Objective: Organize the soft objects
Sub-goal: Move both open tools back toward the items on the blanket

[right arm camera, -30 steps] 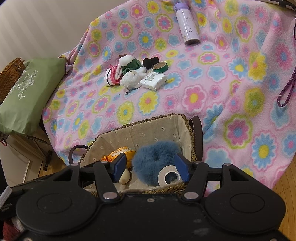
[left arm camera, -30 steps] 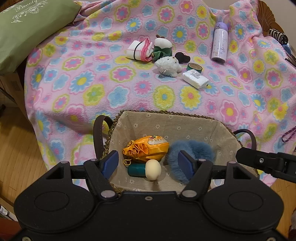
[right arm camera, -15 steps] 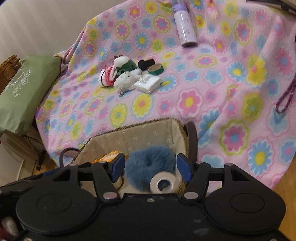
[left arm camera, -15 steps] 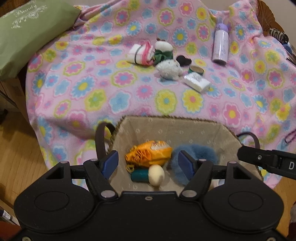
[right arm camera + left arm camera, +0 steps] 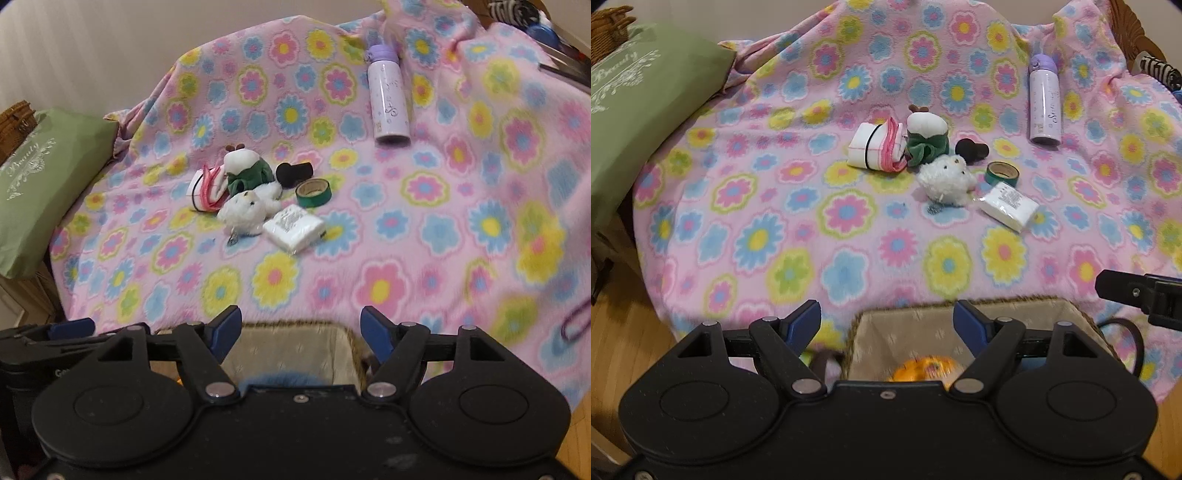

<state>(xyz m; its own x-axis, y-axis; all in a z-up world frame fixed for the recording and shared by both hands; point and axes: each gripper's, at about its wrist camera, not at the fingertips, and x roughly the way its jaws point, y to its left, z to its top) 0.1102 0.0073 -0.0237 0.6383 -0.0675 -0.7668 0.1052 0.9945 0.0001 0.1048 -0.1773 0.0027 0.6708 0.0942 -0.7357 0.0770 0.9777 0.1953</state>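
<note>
Both grippers hover above the near edge of the basket (image 5: 960,314), and the left gripper (image 5: 886,325) and the right gripper (image 5: 301,328) have their fingers spread wide with nothing between them. The soft things that are left lie together in the far middle of the flowered blanket (image 5: 775,229): the white fluffy plush (image 5: 945,181), the green and white plush (image 5: 928,138) behind it, and the folded cloth bundle (image 5: 877,146) at their left. The white plush is nearest, so it seems the good next choice; I would come down on it from above and close around its round body, not on the fur tips. The tissue pack (image 5: 1008,206) and the green tape roll (image 5: 1002,173) lie just beside it on the right, so the approach should come from the near left, where the blanket is open. The purple bottle (image 5: 1044,103) stands well apart at the far right.
</note>
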